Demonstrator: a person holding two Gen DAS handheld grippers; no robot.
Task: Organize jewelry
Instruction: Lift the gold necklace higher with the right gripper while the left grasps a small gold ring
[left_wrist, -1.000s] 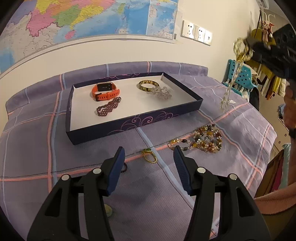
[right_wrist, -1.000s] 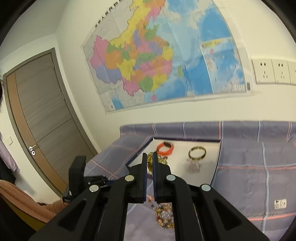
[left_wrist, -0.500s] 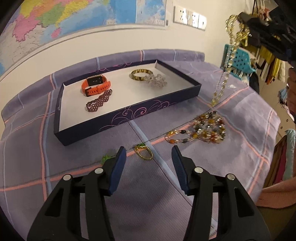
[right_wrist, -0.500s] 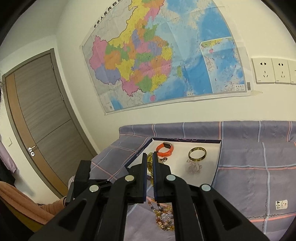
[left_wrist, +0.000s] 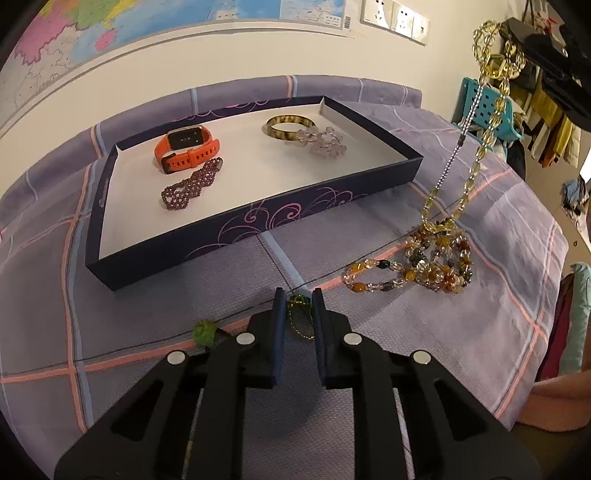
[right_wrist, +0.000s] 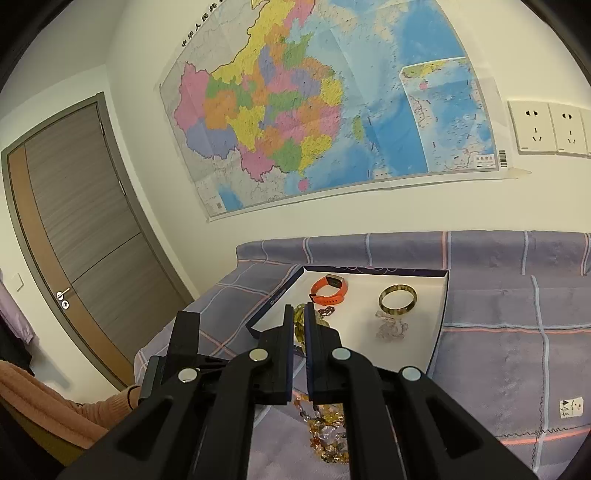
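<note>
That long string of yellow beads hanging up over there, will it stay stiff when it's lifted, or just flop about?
Probably floppy: the long yellow bead necklace hangs limp from the right hand-held gripper, its lower end trailing onto the pile of amber and brown beads. It likely swings when moved. The smooth beads may slip or snag on that pile.

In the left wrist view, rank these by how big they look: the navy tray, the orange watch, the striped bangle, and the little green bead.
1. navy tray
2. orange watch
3. striped bangle, close to the watch and farther back, so unsure
4. green bead
</note>
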